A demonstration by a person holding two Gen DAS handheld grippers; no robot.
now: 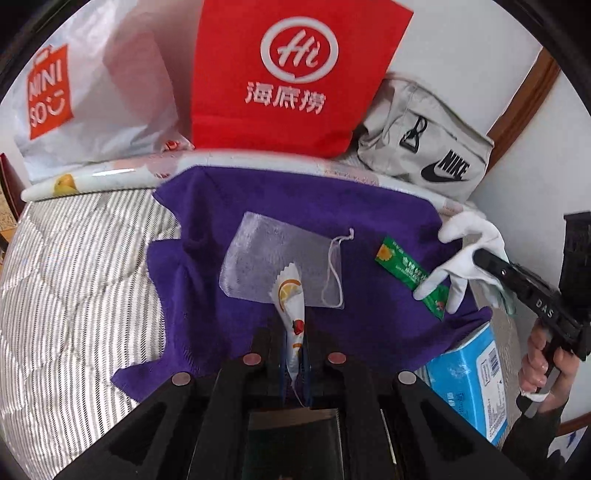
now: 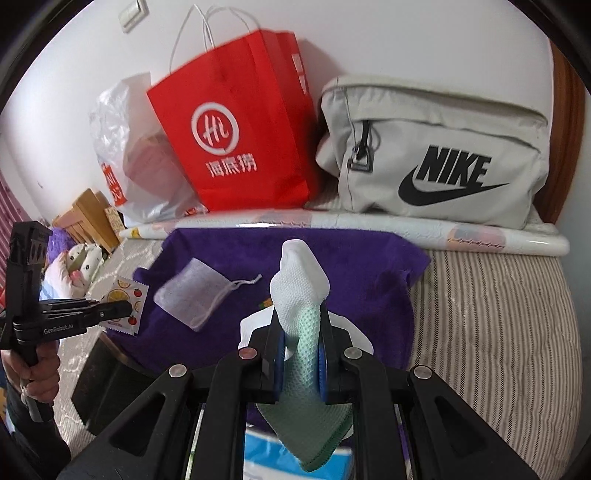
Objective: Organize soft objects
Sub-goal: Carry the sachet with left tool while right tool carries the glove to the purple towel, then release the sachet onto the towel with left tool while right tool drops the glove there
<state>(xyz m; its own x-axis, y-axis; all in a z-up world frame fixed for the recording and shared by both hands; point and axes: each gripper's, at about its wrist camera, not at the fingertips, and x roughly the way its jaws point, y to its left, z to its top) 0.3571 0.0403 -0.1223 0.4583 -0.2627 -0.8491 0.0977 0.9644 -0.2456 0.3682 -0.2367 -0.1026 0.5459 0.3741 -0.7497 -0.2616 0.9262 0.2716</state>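
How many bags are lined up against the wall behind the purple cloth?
3: a white Miniso plastic bag on the left, a red paper bag in the middle, and a grey Nike bag on the right. Others may be hidden behind them.

Ahead of the gripper, a plain white wall (image 2: 55, 122) rises behind a bed covered in a grey-and-white striped quilt (image 2: 491, 314). High to the left on that wall sits a white switch plate (image 2: 132, 15). To the right, a brown wooden headboard (image 2: 563, 147) stands against the wall. Far to the left, beyond the bed's edge, light wooden furniture (image 2: 86, 218) stands by the wall, with plush toys (image 2: 83, 260) heaped just in front of it. Soft, even daylight fills the room.
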